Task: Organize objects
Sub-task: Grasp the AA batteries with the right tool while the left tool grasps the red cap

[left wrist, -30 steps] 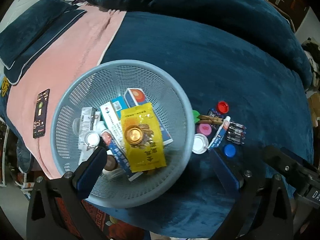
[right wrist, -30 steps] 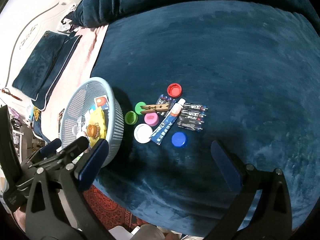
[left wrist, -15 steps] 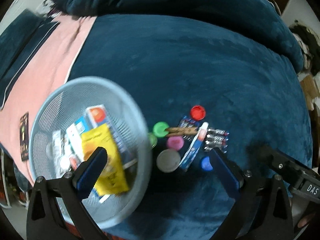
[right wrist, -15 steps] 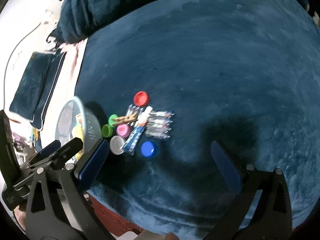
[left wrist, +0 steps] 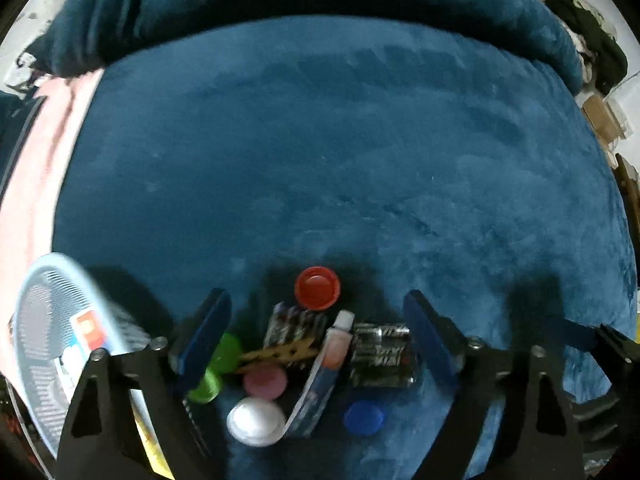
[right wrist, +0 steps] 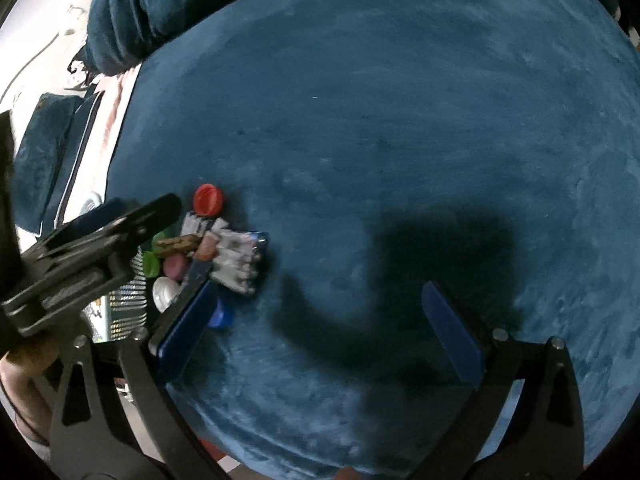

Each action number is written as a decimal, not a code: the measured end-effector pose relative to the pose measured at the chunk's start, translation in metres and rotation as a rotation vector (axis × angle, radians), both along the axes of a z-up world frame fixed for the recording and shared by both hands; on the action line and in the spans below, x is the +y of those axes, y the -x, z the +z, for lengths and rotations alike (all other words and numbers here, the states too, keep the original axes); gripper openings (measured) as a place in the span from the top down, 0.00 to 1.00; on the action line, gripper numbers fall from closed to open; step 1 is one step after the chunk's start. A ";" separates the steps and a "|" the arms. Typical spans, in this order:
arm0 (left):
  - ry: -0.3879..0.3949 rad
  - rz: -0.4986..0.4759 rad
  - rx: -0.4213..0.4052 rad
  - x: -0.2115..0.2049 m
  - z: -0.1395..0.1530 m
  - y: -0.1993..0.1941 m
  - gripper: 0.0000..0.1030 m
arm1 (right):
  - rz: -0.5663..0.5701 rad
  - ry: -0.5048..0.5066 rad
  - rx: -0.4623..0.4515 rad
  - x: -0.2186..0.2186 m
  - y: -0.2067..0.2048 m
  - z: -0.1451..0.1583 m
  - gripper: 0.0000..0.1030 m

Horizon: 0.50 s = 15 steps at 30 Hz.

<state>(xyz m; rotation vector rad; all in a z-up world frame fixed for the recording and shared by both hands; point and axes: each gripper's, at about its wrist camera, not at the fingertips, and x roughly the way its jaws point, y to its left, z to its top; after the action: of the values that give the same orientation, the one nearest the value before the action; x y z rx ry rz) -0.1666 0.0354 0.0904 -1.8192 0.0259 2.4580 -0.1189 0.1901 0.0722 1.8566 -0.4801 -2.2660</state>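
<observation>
A pile of small items lies on the blue blanket: a red cap (left wrist: pixel 317 287), battery packs (left wrist: pixel 381 354), a wooden clothespin (left wrist: pixel 280 354), a tube (left wrist: pixel 320 380), pink (left wrist: pixel 265 380), white (left wrist: pixel 256 420), blue (left wrist: pixel 364 417) and green (left wrist: pixel 226 354) caps. My left gripper (left wrist: pixel 316 340) is open and hovers right over the pile. A light blue basket (left wrist: pixel 44 320) with boxes sits at the left. My right gripper (right wrist: pixel 320 320) is open and empty, right of the pile (right wrist: pixel 224 248).
The wide blue blanket (right wrist: pixel 400 120) stretches ahead. A pink sheet (left wrist: pixel 36 152) and a dark pillow (right wrist: pixel 36 160) lie at the left. The bed edge runs along the bottom of the right wrist view.
My left gripper has swung right from over the basket to over the pile of small items. My right gripper has also shifted right, so the pile now sits at its left.
</observation>
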 end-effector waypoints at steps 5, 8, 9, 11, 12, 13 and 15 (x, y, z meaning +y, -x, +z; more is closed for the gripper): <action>-0.010 0.007 -0.060 0.003 -0.029 0.013 0.34 | 0.005 0.007 -0.010 0.005 0.006 -0.010 0.00; -0.026 0.017 -0.086 0.002 -0.040 0.015 0.46 | 0.039 0.006 -0.017 0.002 0.011 -0.017 0.00; -0.024 0.018 -0.089 0.001 -0.044 0.016 0.46 | 0.047 0.006 -0.018 0.001 0.012 -0.018 0.00; -0.027 0.015 -0.090 0.001 -0.046 0.016 0.54 | 0.067 0.003 -0.015 -0.003 0.014 -0.020 0.00; -0.039 0.017 -0.090 -0.001 -0.046 0.017 0.61 | 0.079 0.002 -0.012 -0.005 0.015 -0.020 0.00; -0.055 0.023 -0.096 -0.003 -0.046 0.017 0.71 | 0.095 0.000 -0.006 -0.009 0.015 -0.019 0.00; -0.075 0.032 -0.097 -0.007 -0.045 0.017 0.71 | 0.122 -0.001 0.004 -0.012 0.016 -0.019 0.00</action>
<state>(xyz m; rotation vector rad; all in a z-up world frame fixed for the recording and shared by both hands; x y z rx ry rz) -0.1839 0.0289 0.0454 -1.9191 -0.1018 2.3538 -0.1346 0.1778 0.0536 1.8292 -0.3549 -2.1905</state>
